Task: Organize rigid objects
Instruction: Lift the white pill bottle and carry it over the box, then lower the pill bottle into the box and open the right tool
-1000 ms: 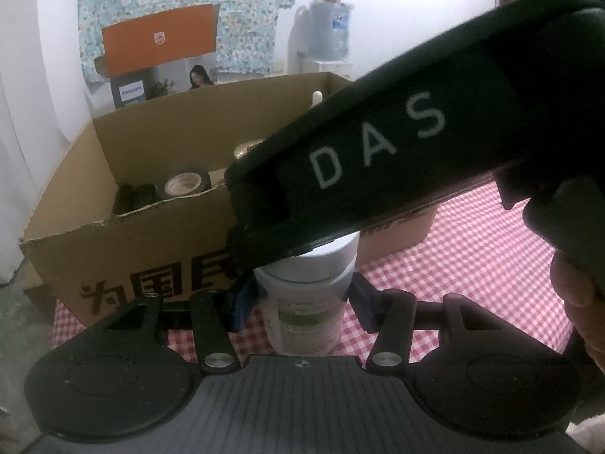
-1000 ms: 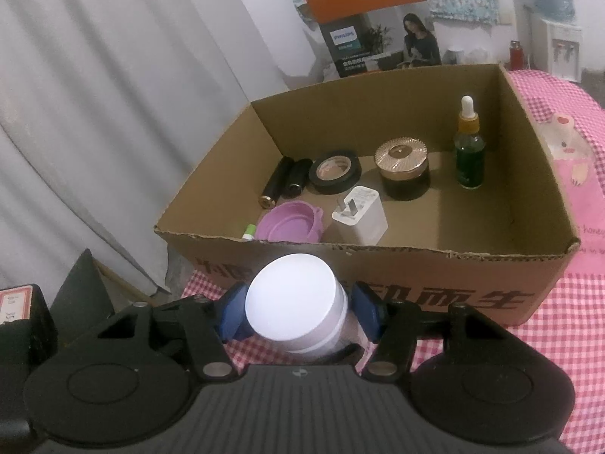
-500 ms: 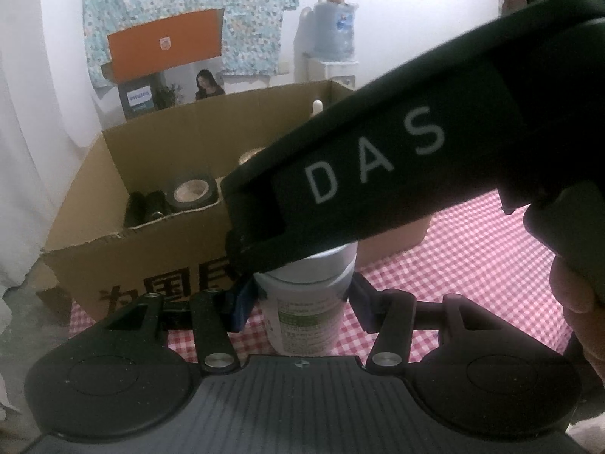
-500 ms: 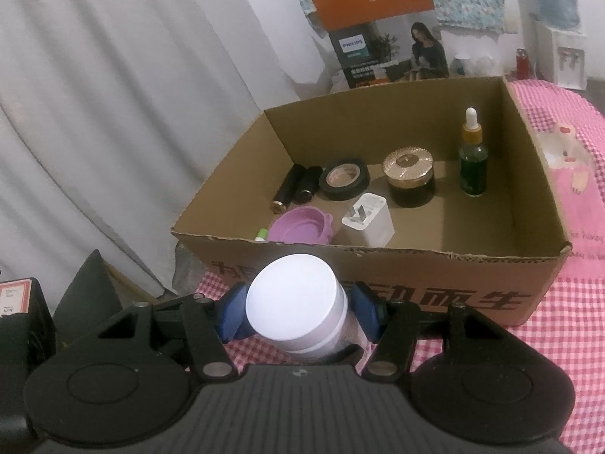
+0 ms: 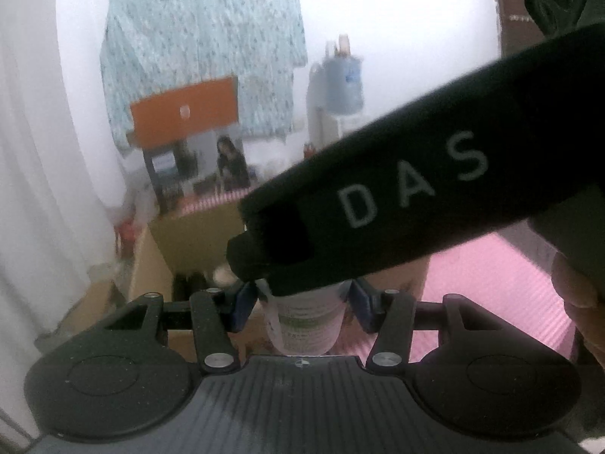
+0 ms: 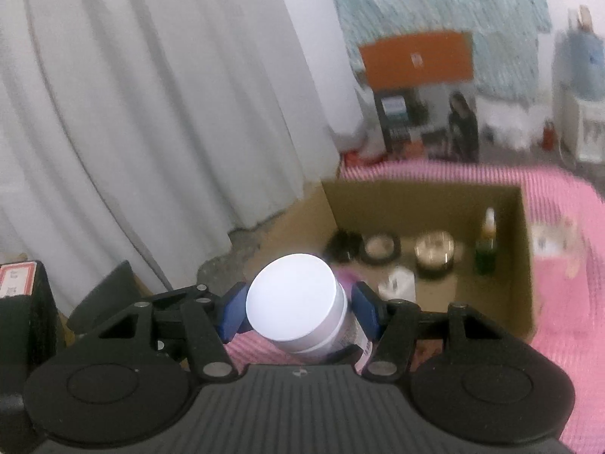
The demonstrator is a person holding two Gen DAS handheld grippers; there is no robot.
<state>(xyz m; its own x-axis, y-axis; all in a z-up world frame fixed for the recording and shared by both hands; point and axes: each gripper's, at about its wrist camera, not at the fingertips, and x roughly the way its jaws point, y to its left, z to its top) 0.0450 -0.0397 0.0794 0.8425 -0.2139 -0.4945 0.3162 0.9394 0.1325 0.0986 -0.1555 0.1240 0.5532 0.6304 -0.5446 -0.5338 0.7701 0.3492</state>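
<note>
A white bottle (image 6: 291, 295) with a flat white lid and a green-printed label (image 5: 302, 325) hangs in the air between both grippers. In the right wrist view the blue pads (image 6: 232, 317) of my right gripper (image 6: 298, 314) press its sides just under the lid. My left gripper (image 5: 302, 302) is shut on the lower body of the same bottle. The right gripper's black housing (image 5: 397, 204), marked DAS, crosses above it and hides the lid there. The open cardboard box (image 6: 525, 265) lies ahead and below, to the right.
Inside the box stand a green dropper bottle (image 6: 486, 246), a gold-lidded jar (image 6: 434, 253), a tape roll (image 6: 380, 247), a white charger (image 6: 397, 283) and black tubes (image 6: 342, 246). A pink checked cloth (image 6: 567, 302) covers the table. A white curtain (image 6: 151, 113) hangs on the left.
Both grippers have risen together with the white bottle between them. The box now sits lower and smaller in both views, and the pictures are blurred by the motion.
</note>
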